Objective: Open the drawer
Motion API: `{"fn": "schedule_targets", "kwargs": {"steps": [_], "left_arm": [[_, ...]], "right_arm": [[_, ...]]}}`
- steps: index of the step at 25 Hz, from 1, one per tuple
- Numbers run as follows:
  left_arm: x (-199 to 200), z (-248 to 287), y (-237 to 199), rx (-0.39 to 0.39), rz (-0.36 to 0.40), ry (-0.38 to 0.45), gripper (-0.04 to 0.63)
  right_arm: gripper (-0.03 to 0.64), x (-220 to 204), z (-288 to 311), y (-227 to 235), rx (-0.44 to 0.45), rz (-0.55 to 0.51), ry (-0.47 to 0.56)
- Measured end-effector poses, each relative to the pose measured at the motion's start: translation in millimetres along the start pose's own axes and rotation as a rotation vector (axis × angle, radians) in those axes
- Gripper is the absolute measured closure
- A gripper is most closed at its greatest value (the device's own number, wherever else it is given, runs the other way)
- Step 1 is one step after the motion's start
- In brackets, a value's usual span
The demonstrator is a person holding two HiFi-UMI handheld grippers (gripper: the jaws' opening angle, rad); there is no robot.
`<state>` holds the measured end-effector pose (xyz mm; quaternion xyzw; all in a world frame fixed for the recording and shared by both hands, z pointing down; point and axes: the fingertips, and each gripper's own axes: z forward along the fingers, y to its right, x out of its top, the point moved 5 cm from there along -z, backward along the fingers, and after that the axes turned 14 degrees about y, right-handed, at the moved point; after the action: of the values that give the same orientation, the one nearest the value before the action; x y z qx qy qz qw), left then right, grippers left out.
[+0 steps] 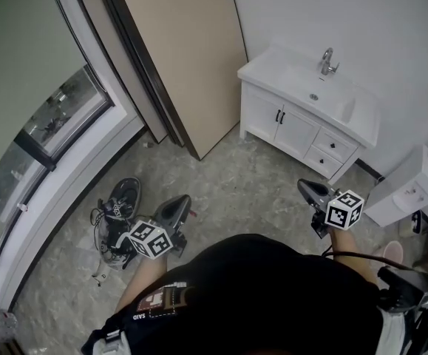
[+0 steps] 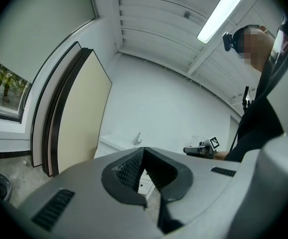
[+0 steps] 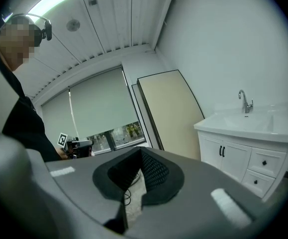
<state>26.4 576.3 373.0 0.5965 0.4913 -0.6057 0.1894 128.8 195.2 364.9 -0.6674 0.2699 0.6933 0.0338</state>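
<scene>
Drawers (image 1: 334,146) are stacked two high at the right-hand end of a white vanity (image 1: 273,69), beside its two doors (image 1: 296,133). Both are shut flush, and each is fitted with a dark knob. The vanity's long axis is laid along the wall, running from upper left to lower right in the head view, and the drawer fronts are turned out toward the floor (image 1: 236,187) and the person. The left gripper (image 1: 185,200) is pointed toward the vanity. The right gripper (image 1: 302,186) is aimed left of it, toward a leaning beige panel (image 1: 188,50). Both are held well apart from the drawers. Each pair of jaws is pressed together, with nothing between them.
</scene>
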Motion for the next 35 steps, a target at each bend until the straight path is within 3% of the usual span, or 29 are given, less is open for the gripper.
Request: {"fn": "schedule_targets", "kwargs": {"steps": [11,20,25,35], "left_arm": [[-10,126,3,0.088,0.016,0.080,0.595],[-32,186,-19,0.133,0.006,0.067,0.595],[-27,213,-68,0.109,-0.016,0.049,0.595],[34,299,-206,-0.063,-0.021,-0.002,0.595]], "right_arm": [[0.618,69,57,132,0.137,-0.033,-0.031],[0.618,71,88,212,0.140,0.003,-0.059],[0.618,70,126,228,0.102,0.003,-0.054],[0.618,90,241,244,-0.050,0.018,0.030]]}}
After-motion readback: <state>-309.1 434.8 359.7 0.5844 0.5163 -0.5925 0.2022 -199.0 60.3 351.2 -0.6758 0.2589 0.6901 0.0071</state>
